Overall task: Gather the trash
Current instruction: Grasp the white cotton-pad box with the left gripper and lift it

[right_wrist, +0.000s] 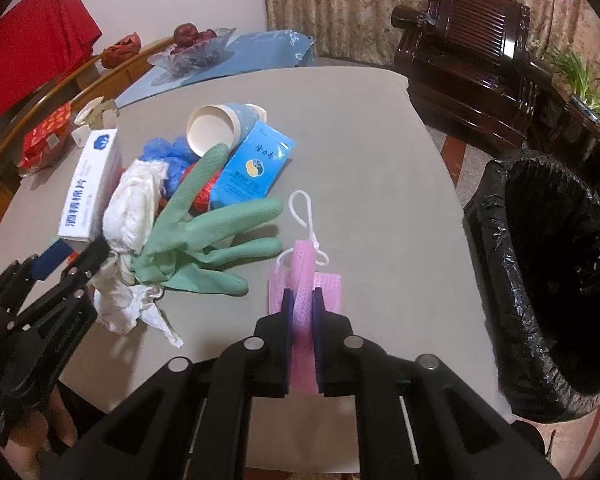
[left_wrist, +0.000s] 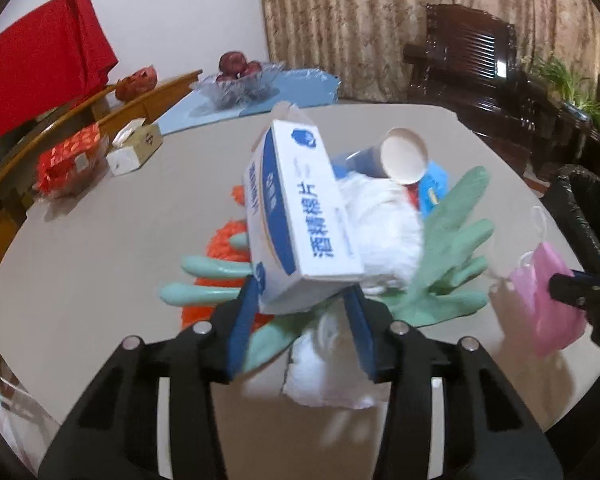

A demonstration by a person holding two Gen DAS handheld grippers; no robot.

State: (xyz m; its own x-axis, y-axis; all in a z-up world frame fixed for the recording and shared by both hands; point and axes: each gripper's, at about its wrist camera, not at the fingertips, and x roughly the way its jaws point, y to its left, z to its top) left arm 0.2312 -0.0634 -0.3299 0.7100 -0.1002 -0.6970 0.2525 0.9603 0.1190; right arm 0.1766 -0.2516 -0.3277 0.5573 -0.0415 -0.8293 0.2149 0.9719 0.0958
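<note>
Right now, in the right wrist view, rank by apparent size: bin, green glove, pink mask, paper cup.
1. Bin, largest.
2. Green glove.
3. Pink mask, though nearness to the camera and the right gripper covering it make this unsure.
4. Paper cup, smallest.

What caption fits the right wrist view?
Right tongs pinch a pink mask beside the lined bin.

a white-and-blue box [left_wrist: 300, 216] tilts above the trash pile while a pink face mask [right_wrist: 306, 276] hangs folded near the black-lined bin [right_wrist: 548, 280].
</note>
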